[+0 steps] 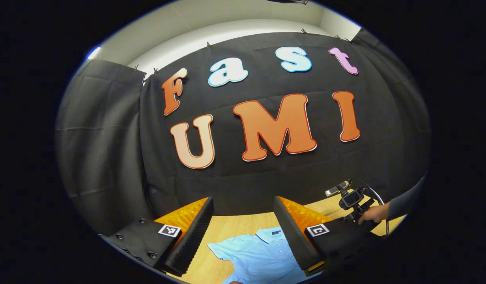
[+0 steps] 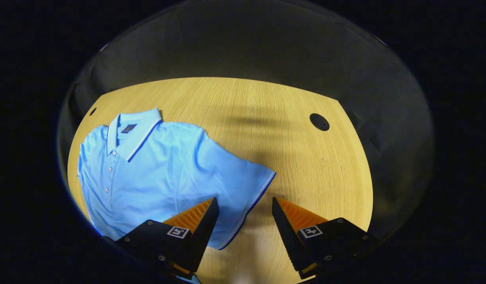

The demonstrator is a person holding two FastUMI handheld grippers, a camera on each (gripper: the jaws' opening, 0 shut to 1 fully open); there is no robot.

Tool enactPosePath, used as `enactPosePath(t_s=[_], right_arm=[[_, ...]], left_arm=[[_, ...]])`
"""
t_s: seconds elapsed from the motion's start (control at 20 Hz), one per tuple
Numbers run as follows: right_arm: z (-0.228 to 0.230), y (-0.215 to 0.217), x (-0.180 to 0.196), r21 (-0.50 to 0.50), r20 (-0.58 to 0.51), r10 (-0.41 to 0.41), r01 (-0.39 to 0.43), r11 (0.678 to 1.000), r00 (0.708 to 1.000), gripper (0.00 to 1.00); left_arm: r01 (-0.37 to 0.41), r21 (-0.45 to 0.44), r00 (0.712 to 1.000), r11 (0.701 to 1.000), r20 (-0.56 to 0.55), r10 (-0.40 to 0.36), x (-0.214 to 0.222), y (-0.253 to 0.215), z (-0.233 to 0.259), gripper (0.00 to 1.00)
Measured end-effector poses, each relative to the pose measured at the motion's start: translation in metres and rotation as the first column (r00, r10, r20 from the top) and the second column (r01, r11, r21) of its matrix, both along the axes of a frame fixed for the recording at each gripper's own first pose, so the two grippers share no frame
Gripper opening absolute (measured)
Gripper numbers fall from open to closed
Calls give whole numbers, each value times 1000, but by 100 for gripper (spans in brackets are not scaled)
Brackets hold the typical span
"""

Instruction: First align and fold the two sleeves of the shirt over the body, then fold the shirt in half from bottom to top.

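I am working in a staged recording booth, not a lived-in room. Black cloth [image 1: 109, 150] hangs clipped along its top edge as the far and side walls, with plain white wall [image 1: 211, 35] above it. My table [image 2: 306, 157] is a pale wood-grain desk top with a round cable hole [image 2: 319, 122] at the far right.

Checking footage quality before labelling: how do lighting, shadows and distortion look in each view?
Right gripper view: the table is evenly lit, soft striped shadows cross it beyond the shirt, no glare, fisheye bends the far edge. Left gripper view: sharp, the wall curves strongly, a bright spot sits at upper left, the right gripper appears small but clear.
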State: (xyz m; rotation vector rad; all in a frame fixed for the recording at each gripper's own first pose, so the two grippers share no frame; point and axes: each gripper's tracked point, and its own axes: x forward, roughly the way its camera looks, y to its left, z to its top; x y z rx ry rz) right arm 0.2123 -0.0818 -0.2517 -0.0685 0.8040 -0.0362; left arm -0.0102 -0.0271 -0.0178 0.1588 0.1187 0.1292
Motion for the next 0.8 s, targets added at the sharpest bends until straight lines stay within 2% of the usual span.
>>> enactPosePath(t_s=[0.15, 0.25, 0.3, 0.35, 0.4, 0.5, 0.6, 0.7, 0.8], right_arm=[[0, 5, 4, 24, 7, 3, -3, 1000, 1000, 78], [-3, 15, 3, 78, -13, 0, 1, 997, 1000, 68], [-4, 19, 2, 114, -28, -7, 10, 993, 1000, 54], [-5, 18, 4, 118, -26, -24, 26, 993, 999, 48], [-5, 19, 5, 126, -28, -31, 34, 991, 999, 30], [-4, 20, 4, 132, -21, -35, 37, 991, 999, 16], [-3, 23, 3, 164, -22, -43, 46, 985, 999, 10], [5, 31, 2, 237, -27, -70, 75, 969, 997, 6], [17, 38, 2, 272, -1, -81, 78, 959, 997, 7]], left_arm=[[-2, 7, 1000, 1000, -7, 2, 0, -2, -1, 100], [-6, 11, 1000, 1000, -14, 6, -2, -3, -3, 100], [-7, 15, 1000, 1000, -13, 7, -2, -3, -2, 100], [-5, 18, 1000, 1000, -12, 5, -2, -4, -1, 100], [-3, 20, 1000, 1000, -10, 3, -2, -5, 0, 100], [0, 14, 1000, 1000, -3, 0, -5, -3, 1, 100], [4, -1, 1000, 1000, 0, -4, -6, -1, 0, 100], [12, -11, 1000, 1000, 8, -12, -11, 3, 1, 100], [5, -16, 1000, 1000, 20, -5, -12, 15, 3, 100]])
